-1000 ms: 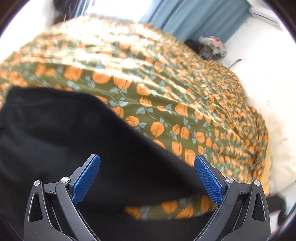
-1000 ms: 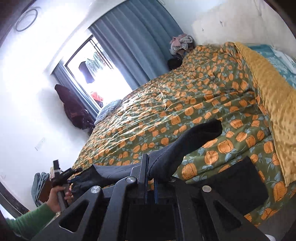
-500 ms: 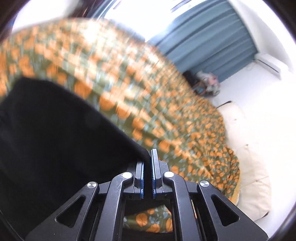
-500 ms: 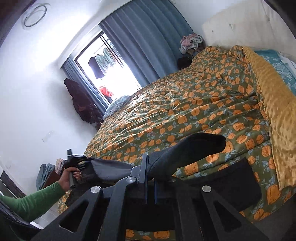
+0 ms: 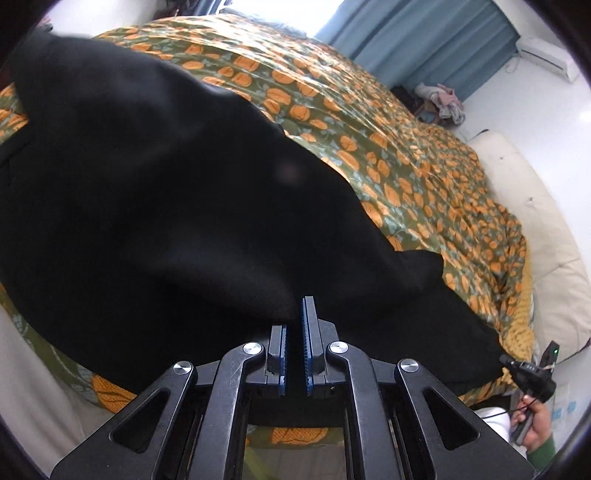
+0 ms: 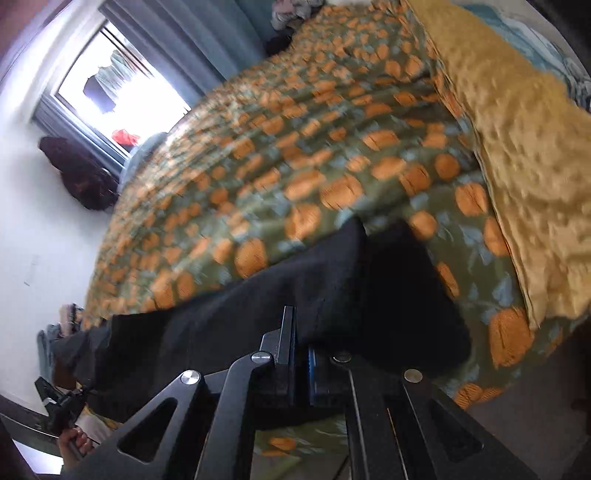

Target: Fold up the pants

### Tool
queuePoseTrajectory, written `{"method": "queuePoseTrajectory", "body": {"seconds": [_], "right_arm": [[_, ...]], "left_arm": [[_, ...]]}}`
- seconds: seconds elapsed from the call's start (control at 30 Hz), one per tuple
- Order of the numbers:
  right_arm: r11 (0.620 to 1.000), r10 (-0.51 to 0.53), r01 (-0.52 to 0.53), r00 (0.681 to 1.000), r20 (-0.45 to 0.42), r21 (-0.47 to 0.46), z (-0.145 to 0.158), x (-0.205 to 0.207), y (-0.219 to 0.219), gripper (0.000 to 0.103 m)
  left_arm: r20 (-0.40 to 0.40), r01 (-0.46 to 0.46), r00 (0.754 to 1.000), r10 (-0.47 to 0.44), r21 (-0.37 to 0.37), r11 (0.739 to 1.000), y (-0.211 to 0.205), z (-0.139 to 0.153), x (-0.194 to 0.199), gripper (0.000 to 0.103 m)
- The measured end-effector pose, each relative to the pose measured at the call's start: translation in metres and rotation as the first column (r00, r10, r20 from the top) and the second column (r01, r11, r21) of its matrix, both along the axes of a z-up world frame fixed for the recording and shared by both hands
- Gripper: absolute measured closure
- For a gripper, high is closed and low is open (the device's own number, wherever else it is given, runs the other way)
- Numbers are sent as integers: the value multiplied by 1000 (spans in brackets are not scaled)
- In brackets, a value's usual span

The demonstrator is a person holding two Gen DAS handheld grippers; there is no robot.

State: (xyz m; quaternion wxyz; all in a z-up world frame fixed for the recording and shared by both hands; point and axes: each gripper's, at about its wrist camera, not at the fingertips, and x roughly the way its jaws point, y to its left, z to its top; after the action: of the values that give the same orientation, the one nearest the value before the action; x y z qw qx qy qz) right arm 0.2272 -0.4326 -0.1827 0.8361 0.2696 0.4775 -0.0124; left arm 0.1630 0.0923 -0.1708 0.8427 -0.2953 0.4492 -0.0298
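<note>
gripping: left gripper [image 5: 295, 325] clamped on an edge of the black pants [image 5: 177, 192], blue pads [image 5: 308, 332] pressed nearly together with dark cloth between them
pinching too: right gripper [image 6: 301, 343] closed on another edge of the pants [image 6: 295, 288], jaws tight, fabric bunched just past the tips
pants position: held up off the bed, stretched between the two grippers, broad dark sheet filling the left half of the left wrist view; lower edge draped onto the quilt
bed cover: green quilt with orange pumpkins [image 5: 388, 140] under and behind the pants, blurred in the right wrist view
right edge: mustard yellow blanket [image 6: 517, 147] lying along the quilt's side
far end: blue curtains [image 5: 424, 33] and a bright window [image 6: 118, 96]
corner: pile of clothes [image 5: 441, 99] beside the curtains
opposite hands: right hand [image 5: 532, 424] in a green sleeve low at the left wrist view's edge; left hand [image 6: 74, 441] low in the right wrist view
</note>
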Motion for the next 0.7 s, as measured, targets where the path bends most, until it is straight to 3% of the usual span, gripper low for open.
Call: {"method": "queuePoseTrajectory", "body": {"seconds": [0.07, 0.13, 0.37, 0.53, 0.63, 0.7], "right_arm": [[1000, -2, 0, 998, -62, -29, -18, -3, -1, 98], [999, -2, 0, 998, -59, -41, -20, -7, -3, 98], [999, -25, 24, 998, -50, -33, -3, -11, -7, 98], [998, -45, 42, 994, -102, -39, -6, -20, -14, 98], [997, -71, 69, 988, -134, -25, -19, -21, -19, 98], [997, -74, 72, 988, -136, -22, -22, -23, -20, 98]], "left_arm": [[19, 11, 1000, -12, 4, 1000, 0, 8, -1, 97], [22, 17, 1000, -17, 10, 1000, -2, 9, -3, 97], [51, -5, 999, 6, -14, 1000, -1, 11, -19, 99], [-30, 28, 999, -28, -1, 1000, -9, -4, -21, 99], [-44, 19, 999, -20, -12, 1000, -4, -7, -19, 93], [-51, 12, 999, -12, 3, 1000, -3, -6, -22, 83]]}}
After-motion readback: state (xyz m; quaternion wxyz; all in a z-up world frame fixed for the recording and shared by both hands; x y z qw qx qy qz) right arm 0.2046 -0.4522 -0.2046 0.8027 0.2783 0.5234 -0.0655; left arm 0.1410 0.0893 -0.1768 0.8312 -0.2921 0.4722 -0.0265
